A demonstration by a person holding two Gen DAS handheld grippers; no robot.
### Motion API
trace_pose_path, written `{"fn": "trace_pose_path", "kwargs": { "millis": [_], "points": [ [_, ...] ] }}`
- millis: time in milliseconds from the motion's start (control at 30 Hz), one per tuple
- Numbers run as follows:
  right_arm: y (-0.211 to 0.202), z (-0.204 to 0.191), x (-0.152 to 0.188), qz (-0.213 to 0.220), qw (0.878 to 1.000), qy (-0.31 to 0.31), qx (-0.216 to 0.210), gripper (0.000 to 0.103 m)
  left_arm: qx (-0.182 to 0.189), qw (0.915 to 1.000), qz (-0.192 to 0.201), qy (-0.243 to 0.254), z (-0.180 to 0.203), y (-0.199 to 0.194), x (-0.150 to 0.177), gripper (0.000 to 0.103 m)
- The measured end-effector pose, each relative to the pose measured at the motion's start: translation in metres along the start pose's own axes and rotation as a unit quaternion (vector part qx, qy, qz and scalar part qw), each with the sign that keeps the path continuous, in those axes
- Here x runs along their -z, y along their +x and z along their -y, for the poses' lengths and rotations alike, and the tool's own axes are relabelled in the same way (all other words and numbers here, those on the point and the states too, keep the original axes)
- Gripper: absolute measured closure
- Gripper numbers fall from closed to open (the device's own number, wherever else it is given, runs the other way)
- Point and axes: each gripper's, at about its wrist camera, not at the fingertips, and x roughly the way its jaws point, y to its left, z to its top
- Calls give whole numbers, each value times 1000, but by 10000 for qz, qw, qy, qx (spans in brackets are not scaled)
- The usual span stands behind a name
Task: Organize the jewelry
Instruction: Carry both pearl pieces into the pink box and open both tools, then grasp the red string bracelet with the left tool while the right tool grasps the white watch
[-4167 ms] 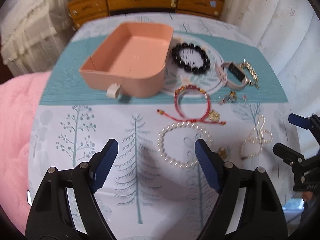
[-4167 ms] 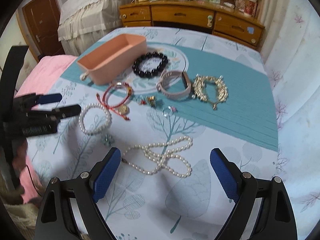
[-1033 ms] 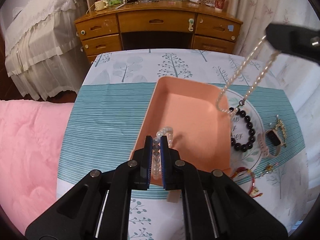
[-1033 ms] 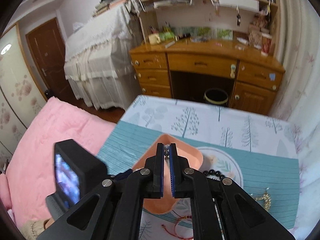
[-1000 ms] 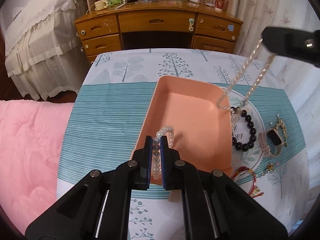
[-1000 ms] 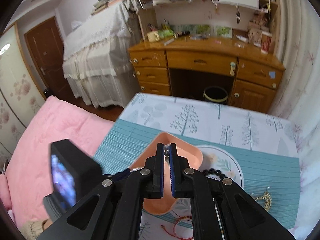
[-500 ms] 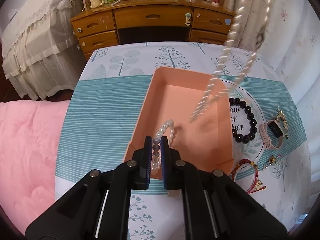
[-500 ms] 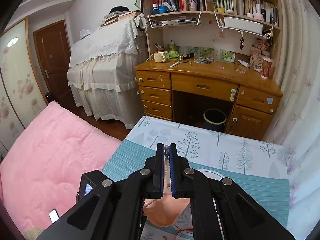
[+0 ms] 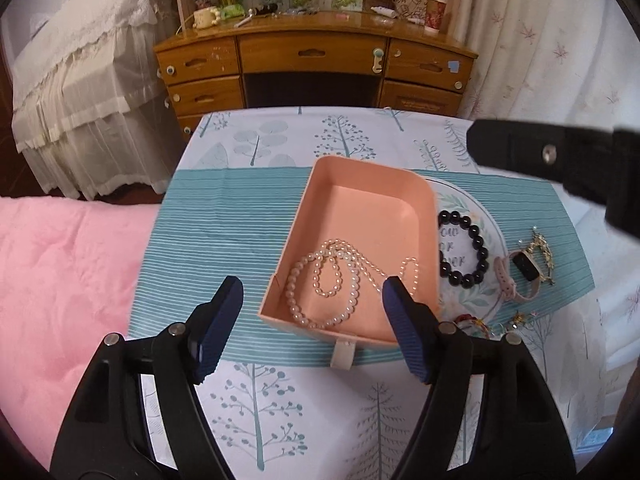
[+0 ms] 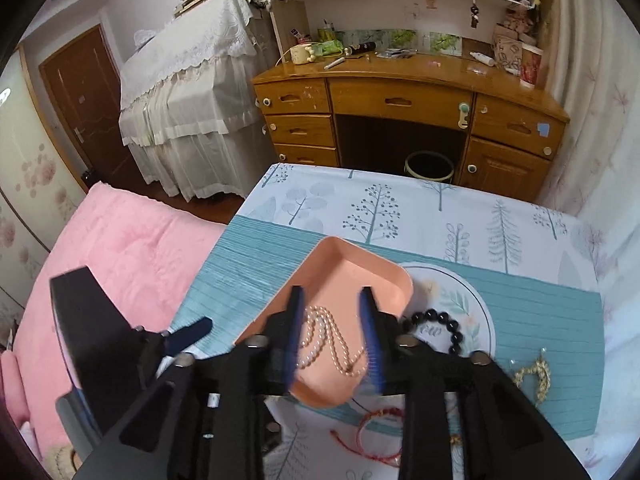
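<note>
With both pearl strands deposited in the pink plastic tray, the empty left tongs and right tongs are being opened while the black bead bracelet is awaiting collection.

Tray peach-pink; pearls white; beads black — cloth teal-striped, tree-printed; quilt pink.
</note>
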Motion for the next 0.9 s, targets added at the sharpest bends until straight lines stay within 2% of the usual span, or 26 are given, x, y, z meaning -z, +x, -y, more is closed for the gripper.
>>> {"fn": "trace_pose_path", "kwargs": {
  "millis": [33, 333, 533, 800, 900],
  "points": [
    [-6, 3, 5, 45, 10000, 4, 22, 65, 21, 10000, 37, 23, 2, -6, 2, 33],
    [-65, 25, 46, 143, 9998, 62, 116, 65, 136, 9975, 489, 482, 33, -65, 24, 33],
    [-108, 38, 82, 166, 9996, -53, 225, 65, 353, 9958, 639, 546, 44, -94, 35, 33],
    [-152, 63, 131, 57, 9994, -191, 294, 62, 526, 9960, 427, 589, 54, -110, 48, 33],
    [-164, 77, 144, 91, 9996, -89, 254, 52, 582, 9950, 395, 712, 62, -114, 53, 33]
  ]
}}
